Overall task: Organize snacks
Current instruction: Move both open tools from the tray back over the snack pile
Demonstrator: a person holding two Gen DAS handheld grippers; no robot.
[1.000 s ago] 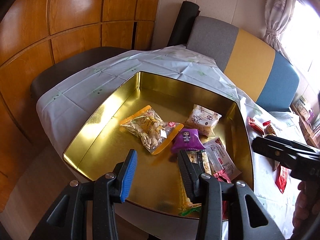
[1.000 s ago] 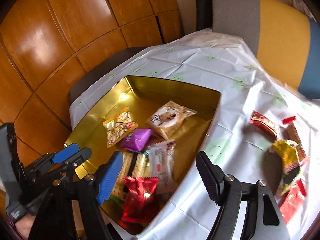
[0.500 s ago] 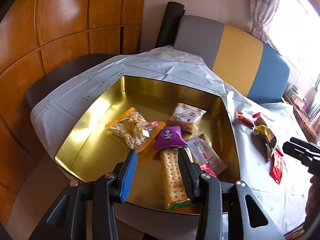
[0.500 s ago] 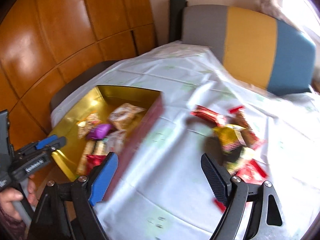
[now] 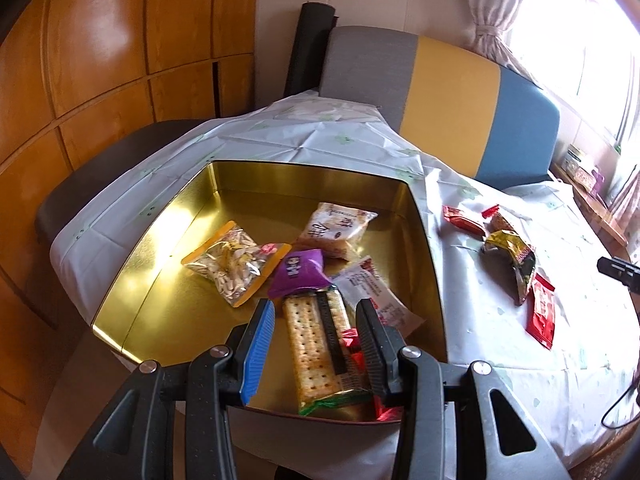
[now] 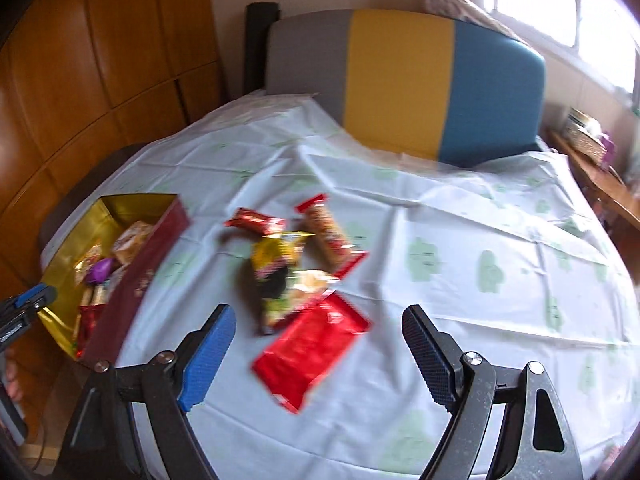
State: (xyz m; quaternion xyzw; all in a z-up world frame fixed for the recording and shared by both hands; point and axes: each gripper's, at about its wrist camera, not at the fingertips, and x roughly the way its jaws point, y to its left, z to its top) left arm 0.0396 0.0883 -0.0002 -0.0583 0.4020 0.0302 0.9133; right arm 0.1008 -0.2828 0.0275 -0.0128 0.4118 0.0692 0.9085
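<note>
A gold tin (image 5: 240,172) holds several snacks: a seed bag (image 5: 236,264), a purple pack (image 5: 298,272), a white pack (image 5: 338,228) and a cracker pack (image 5: 314,356). My left gripper (image 5: 316,308) hovers open over the tin's near end, above the crackers, gripping nothing. On the cloth to the tin's right lie loose packs: a flat red pack (image 6: 312,344), a yellow-black bag (image 6: 276,264), a long bar (image 6: 328,236) and a small red pack (image 6: 256,222). My right gripper (image 6: 318,314) hangs wide open above the flat red pack, with nothing in its jaws.
A grey, yellow and blue chair back (image 5: 440,92) rises behind the table. A dark seat (image 5: 100,172) and wooden wall panels stand at the left. The tin's red outer wall (image 6: 160,248) stands left of the loose packs. A cable (image 5: 624,400) hangs at the right edge.
My right gripper swung from over the tin to above the loose packs on the cloth, and its jaws widened. The left gripper shifted a little over the tin; the cracker pack now shows between its fingers.
</note>
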